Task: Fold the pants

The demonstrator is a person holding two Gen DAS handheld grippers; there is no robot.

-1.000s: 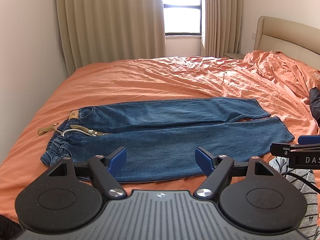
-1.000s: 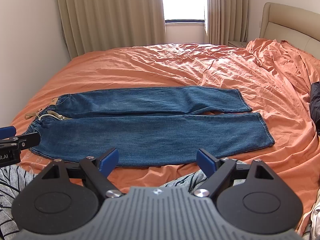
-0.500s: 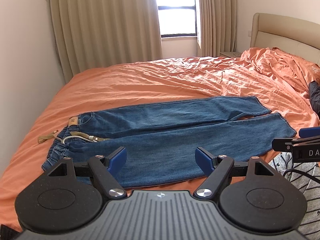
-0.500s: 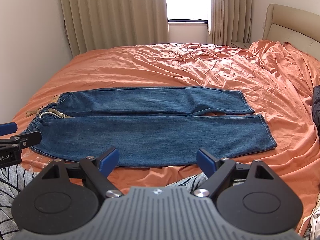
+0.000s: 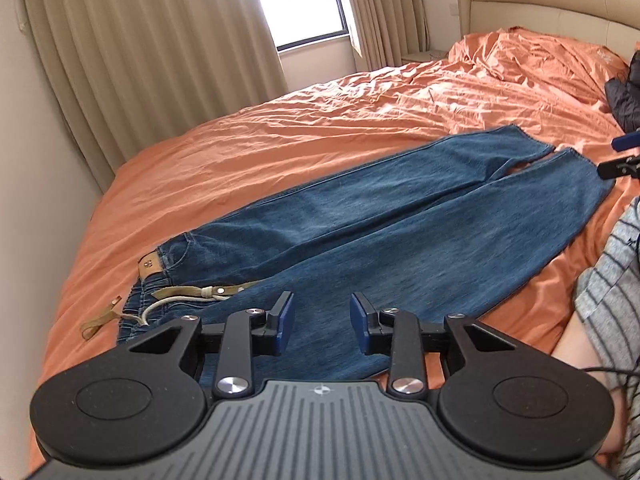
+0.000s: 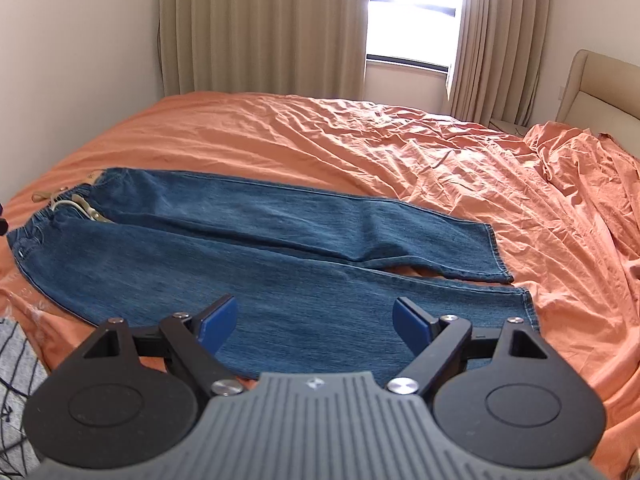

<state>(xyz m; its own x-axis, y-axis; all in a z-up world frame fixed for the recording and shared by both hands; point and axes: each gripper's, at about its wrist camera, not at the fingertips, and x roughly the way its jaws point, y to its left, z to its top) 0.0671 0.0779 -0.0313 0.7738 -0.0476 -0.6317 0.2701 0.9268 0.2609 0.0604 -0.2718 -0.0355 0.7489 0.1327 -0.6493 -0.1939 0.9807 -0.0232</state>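
Observation:
Blue jeans (image 5: 360, 232) lie flat on the orange bed, waistband at the left with a tan belt (image 5: 192, 292), both legs stretched to the right. My left gripper (image 5: 322, 322) hovers over the near leg by the waist, jaws narrowed but apart and empty. In the right wrist view the jeans (image 6: 260, 264) lie ahead, hems to the right. My right gripper (image 6: 316, 322) is open wide and empty above the near leg. The tip of the right gripper (image 5: 624, 156) shows at the left wrist view's right edge, by the hems.
The orange bedsheet (image 6: 400, 148) is wrinkled and bunched up toward the beige headboard (image 5: 540, 4) at the right. A dark garment (image 5: 626, 92) lies near the headboard. Curtains (image 6: 260, 24) and a window are beyond the bed. The person's striped shirt (image 5: 612, 272) is at the right.
Both grippers moved closer to the jeans and tilted. The left gripper's jaws narrowed and it shifted toward the waist; the right gripper shifted toward the hems, still open wide.

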